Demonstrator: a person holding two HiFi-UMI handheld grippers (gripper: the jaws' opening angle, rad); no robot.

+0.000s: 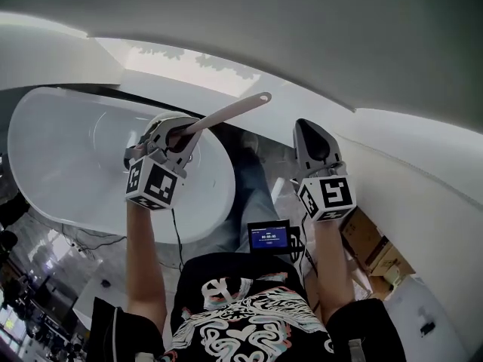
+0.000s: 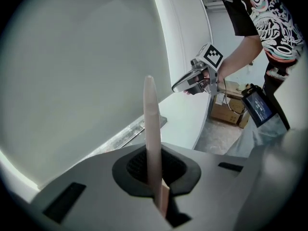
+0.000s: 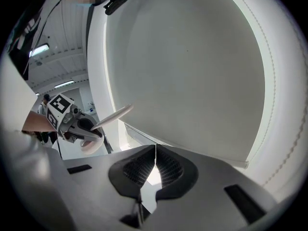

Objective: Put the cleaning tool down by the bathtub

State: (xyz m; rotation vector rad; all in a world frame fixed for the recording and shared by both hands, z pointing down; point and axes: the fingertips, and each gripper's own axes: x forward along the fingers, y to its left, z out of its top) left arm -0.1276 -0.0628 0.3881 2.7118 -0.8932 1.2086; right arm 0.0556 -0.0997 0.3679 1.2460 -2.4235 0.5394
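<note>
- The left gripper [image 1: 175, 138] is clamping its jaws shut on the long, pale pink plastic cleaning tool [image 2: 150, 124], whose slim handle is running straight out between the pads.
- The tool's rounded head [image 3: 88, 147] is hanging just under the gripper body, so the grip is sitting low on the handle.
- The right gripper [image 3: 155, 160] is travelling alongside, well apart, with its jaws pressed together on nothing.
- The tool is being carried in the air near the rim of the glossy white oval bathtub [image 1: 68, 157] and is resting on no surface.
- Judging the step as the set-down, the person is best off bringing the head onto the grey speckled floor [image 2: 216, 138] beside the tub, watching that the handle is not swinging into the tub wall, and loosening the jaws only once the tool is lying supported.
</note>
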